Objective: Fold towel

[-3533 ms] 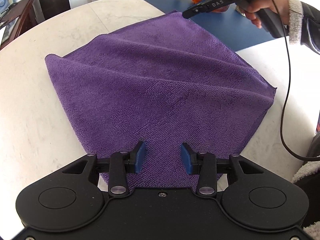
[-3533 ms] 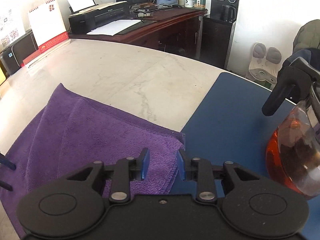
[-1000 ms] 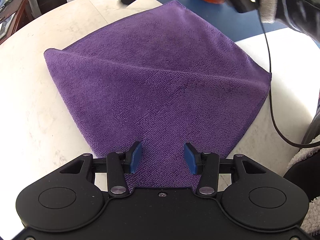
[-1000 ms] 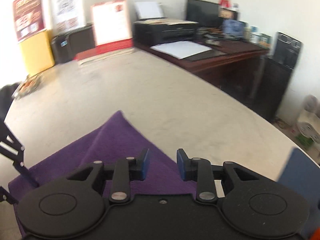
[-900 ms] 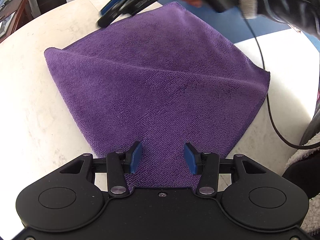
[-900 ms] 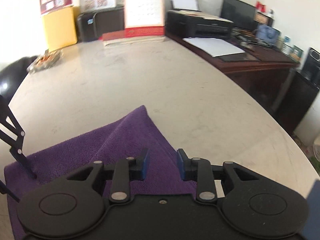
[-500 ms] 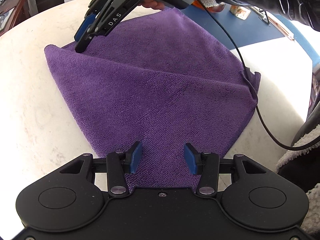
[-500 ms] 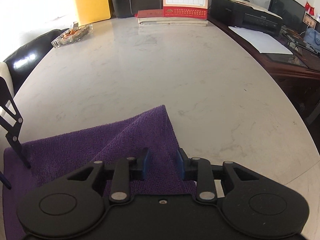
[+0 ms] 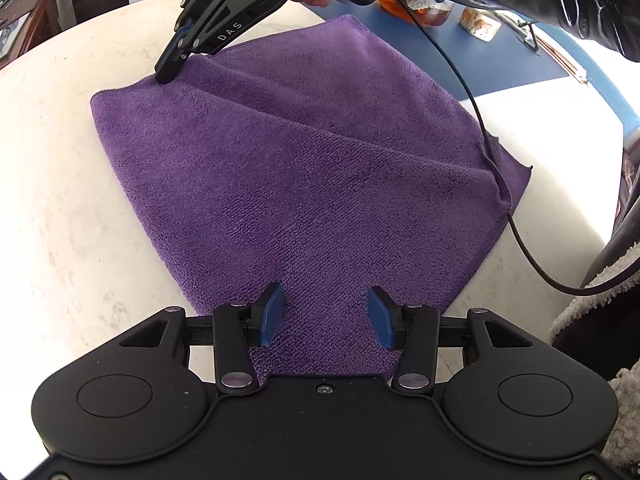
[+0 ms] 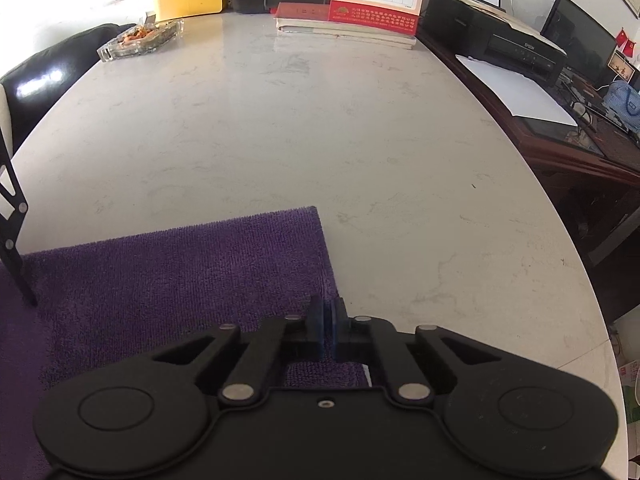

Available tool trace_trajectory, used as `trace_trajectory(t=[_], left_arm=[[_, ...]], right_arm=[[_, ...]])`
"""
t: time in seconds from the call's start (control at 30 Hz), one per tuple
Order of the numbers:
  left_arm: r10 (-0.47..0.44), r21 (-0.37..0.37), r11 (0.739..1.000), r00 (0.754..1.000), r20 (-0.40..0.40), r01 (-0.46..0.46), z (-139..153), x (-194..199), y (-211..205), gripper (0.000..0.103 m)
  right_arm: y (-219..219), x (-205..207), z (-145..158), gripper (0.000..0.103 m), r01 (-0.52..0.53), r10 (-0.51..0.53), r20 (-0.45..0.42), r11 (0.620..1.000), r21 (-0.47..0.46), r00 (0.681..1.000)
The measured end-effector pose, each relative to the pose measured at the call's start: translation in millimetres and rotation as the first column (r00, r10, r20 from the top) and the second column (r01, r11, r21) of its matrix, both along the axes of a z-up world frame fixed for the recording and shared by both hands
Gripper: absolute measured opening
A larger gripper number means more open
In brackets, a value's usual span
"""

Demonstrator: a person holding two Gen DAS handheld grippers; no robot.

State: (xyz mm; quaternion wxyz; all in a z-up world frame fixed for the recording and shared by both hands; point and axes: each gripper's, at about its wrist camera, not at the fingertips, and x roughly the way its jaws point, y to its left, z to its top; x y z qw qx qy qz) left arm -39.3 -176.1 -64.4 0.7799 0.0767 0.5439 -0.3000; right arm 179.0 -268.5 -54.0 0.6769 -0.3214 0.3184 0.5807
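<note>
On the pale marbled worktop (image 10: 280, 128) the purple towel (image 9: 304, 184) lies spread, its looped pile soft and ridged by one long crease. My right tool (image 10: 328, 320) has its pads pinched together at the towel's far edge, apparently gripping the hem; my left tool (image 9: 326, 316) hangs spread open over the near corner. I judge the left should pinch that corner too, then both lift evenly, so edges meet squarely.
</note>
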Motion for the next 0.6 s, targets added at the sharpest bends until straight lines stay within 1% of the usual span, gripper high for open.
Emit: trace_trajectory(t=[0.03,0.1,0.13,0.2,0.3,0.37,0.47,0.5,0.53,0.6], left_arm=[[-0.001,0.002,1.000,1.000,-0.001,0.001,0,0,0,0.047],[-0.002,0.006,1.000,1.000,-0.002,0.002,1,-1,-1,0.047],[-0.002,0.008,1.000,1.000,-0.003,0.002,1,-1,-1,0.047],[0.005,0.010,1.000,1.000,-0.012,-0.005,2,0,1,0.047],[0.045,0.002,0.999,0.999,-0.017,-0.045,8,3,9,0.047],[0.091,-0.057,0.994,0.996,0.012,-0.090,21,11,22,0.047],[0.167,-0.133,0.979,0.983,0.070,-0.157,35,37,34,0.047],[0.180,-0.142,0.976,0.980,0.080,-0.167,36,46,35,0.047],[0.184,-0.135,0.976,0.978,0.094,-0.171,35,54,33,0.047],[0.157,-0.071,0.986,0.979,0.128,-0.148,26,75,23,0.047]], right_arm=[[0,0,-1,0.004,0.009,-0.009,0.020,1.000,0.004,1.000],[-1,2,-2,0.009,0.037,-0.038,0.044,0.999,0.016,0.998],[-3,4,-1,0.011,0.073,-0.075,0.047,0.997,0.032,0.996],[-12,9,4,0.011,0.149,-0.152,0.045,0.986,0.069,0.987],[-40,11,24,0.011,0.278,-0.283,0.007,0.948,0.153,0.959],[-71,5,41,0.011,0.368,-0.366,-0.050,0.908,0.200,0.929],[-99,-17,45,0.012,0.413,-0.402,-0.095,0.890,0.195,0.911],[-101,-23,41,0.012,0.415,-0.401,-0.108,0.891,0.182,0.909],[-101,-31,34,0.012,0.415,-0.398,-0.126,0.896,0.161,0.909],[-95,-43,18,0.012,0.397,-0.380,-0.142,0.910,0.121,0.914]])
